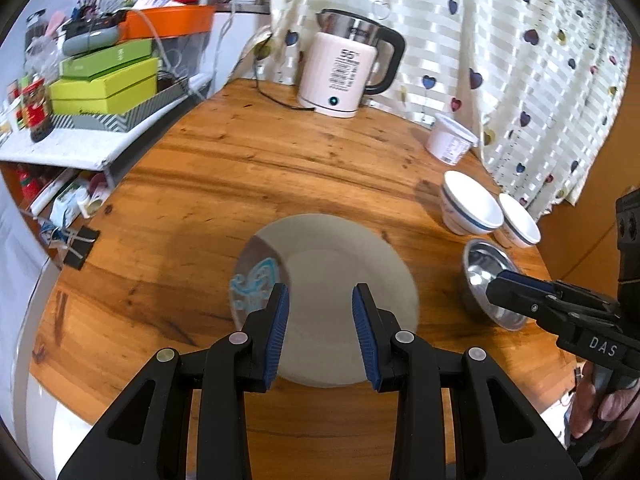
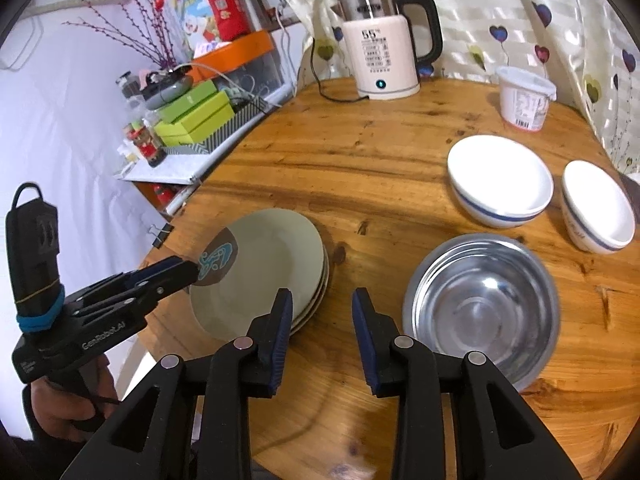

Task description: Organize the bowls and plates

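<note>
The left hand-held gripper (image 1: 320, 300), black with blue ribbed pads, hangs over the stack of pale green round plates (image 1: 344, 280); its jaws stand apart with nothing between them, released. In the right wrist view its tips sit above the left rim of that stack (image 2: 276, 264), near a round brown sticker with a blue figure (image 2: 218, 258) on the top plate. A hand (image 2: 68, 408) grips its handle.

The right hand-held gripper (image 2: 322, 304), of the same make, is also released, jaws apart and empty. It hovers over bare wood between the plate stack and the shiny round steel bowl (image 2: 480, 304). In the left wrist view its tips (image 1: 496, 284) show in front of the steel bowl (image 1: 480, 264); contact cannot be determined.

All items rest on the round wooden counter (image 2: 360, 168). Beyond the steel bowl stand two white ceramic bowls with blue bands, the larger (image 2: 500, 180) just beside the smaller (image 2: 596, 208). Further back sit a white plastic lidded tub (image 2: 524, 96) and a pink electric kettle with black handle (image 2: 384, 56), against a heart-patterned curtain (image 1: 520, 60). Green boxes (image 2: 192, 120) lie on a shelf to the left.
</note>
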A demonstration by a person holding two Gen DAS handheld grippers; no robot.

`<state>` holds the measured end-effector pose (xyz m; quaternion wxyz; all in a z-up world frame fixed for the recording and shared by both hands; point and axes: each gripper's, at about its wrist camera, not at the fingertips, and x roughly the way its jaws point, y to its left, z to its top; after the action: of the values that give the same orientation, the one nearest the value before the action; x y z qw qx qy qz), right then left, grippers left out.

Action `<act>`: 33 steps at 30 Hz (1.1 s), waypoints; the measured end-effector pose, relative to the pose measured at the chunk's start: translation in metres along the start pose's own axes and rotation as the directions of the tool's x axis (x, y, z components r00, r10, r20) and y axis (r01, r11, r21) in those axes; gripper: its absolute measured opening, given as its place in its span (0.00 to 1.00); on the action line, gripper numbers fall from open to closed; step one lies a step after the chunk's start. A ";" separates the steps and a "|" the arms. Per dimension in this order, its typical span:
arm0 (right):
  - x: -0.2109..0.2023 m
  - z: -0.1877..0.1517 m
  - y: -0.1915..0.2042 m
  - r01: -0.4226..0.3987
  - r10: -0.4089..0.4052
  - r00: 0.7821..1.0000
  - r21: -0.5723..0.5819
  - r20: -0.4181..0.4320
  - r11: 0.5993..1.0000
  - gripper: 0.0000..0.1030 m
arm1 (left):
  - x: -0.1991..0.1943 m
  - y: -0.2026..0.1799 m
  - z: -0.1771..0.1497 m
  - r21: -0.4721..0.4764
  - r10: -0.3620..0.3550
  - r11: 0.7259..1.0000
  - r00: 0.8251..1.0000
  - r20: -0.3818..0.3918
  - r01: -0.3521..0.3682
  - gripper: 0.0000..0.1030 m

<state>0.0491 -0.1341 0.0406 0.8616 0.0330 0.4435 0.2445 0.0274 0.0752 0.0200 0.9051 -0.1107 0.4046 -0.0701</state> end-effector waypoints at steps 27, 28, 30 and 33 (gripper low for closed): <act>-0.055 -0.021 -0.056 0.097 -0.106 0.991 0.104 0.077 0.990 0.41 | 0.010 -0.070 0.010 0.108 -0.105 0.988 0.994 -0.027 0.107 0.33; -0.055 -0.021 -0.058 0.099 -0.108 0.991 0.111 0.078 0.989 0.41 | 0.011 -0.072 0.010 0.111 -0.109 0.987 0.994 -0.030 0.112 0.33; -0.055 -0.021 -0.062 0.103 -0.113 0.991 0.120 0.078 0.987 0.41 | 0.013 -0.075 0.011 0.115 -0.114 0.986 0.993 -0.033 0.117 0.33; -0.057 -0.020 -0.068 0.117 -0.128 0.989 0.134 0.077 0.984 0.41 | 0.016 -0.080 0.014 0.118 -0.122 0.985 0.992 -0.039 0.126 0.33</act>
<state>0.0326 -0.2231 0.0525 0.8894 0.0715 0.4222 0.1601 0.0455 -0.0033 0.0379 0.8975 -0.0796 0.4063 -0.1522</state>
